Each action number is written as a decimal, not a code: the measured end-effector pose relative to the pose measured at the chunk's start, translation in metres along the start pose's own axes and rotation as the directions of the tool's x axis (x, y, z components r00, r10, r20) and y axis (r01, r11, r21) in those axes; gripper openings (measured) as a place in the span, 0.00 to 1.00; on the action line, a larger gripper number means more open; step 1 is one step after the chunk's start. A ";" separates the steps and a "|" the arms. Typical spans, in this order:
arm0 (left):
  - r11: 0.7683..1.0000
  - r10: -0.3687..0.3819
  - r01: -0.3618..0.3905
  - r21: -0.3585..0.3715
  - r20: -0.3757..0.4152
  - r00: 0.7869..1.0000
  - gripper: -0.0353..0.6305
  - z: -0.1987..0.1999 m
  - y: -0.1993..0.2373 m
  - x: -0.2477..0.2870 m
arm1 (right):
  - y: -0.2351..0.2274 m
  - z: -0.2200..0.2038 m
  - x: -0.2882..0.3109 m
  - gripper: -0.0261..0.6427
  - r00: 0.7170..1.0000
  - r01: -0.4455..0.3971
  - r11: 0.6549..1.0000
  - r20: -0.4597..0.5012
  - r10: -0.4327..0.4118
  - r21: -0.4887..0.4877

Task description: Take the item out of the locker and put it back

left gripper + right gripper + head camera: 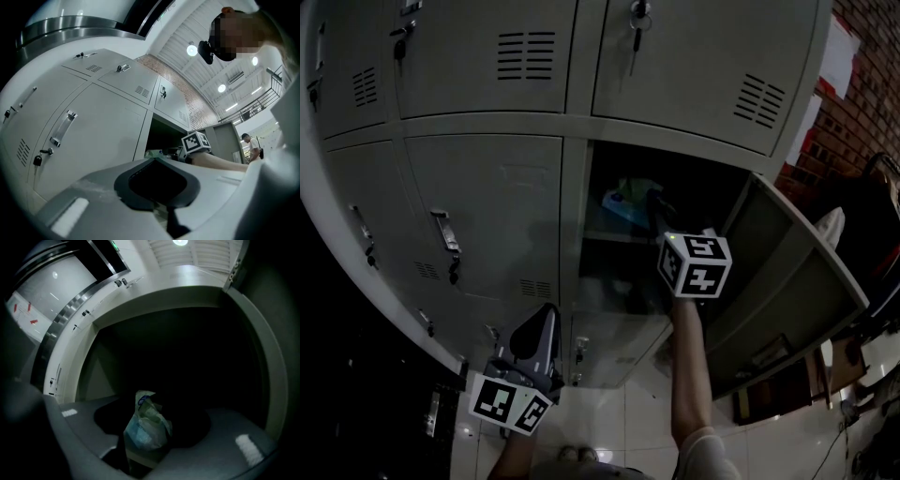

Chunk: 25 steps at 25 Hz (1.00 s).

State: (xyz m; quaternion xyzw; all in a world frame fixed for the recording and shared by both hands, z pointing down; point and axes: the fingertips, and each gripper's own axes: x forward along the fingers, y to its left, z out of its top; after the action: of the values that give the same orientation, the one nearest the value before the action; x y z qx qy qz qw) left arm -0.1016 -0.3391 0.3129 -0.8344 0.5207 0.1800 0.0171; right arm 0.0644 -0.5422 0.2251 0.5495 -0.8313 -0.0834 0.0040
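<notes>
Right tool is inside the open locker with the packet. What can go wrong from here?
The plastic packet in the right tool looks soft and crumpled; it may slip or tear when moved.
The open locker door stands close beside the forearm; a sideways pull could knock it.
The compartment is dark, so the shelf edge is hard to judge.

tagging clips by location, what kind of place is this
Probably a locker area in a large industrial-style hall: a bank of grey metal lockers with keys in the doors, one open with a bag inside, a brick wall beside them and high ceiling lights.
</notes>
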 end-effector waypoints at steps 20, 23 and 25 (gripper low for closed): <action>0.997 -0.081 0.081 0.015 0.007 0.997 0.06 0.006 -0.050 -0.020 | 0.095 -0.021 -0.252 0.05 0.920 -0.204 0.951 0.377 0.105 0.233; 0.994 -0.104 0.104 0.014 -0.013 0.995 0.06 0.001 -0.058 -0.020 | 0.105 -0.031 -0.251 0.04 0.936 -0.195 0.963 0.329 0.125 0.187; 0.993 -0.115 0.115 0.010 -0.024 0.993 0.06 -0.002 -0.063 -0.022 | 0.111 -0.028 -0.252 0.04 0.941 -0.178 0.974 0.314 0.128 0.137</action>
State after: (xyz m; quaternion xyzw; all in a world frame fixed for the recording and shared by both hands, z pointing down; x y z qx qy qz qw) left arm -0.0540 -0.2920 0.3120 -0.8649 0.4730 0.1661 0.0262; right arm 0.0650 -0.2734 0.2897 0.4623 -0.8663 -0.0977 -0.1623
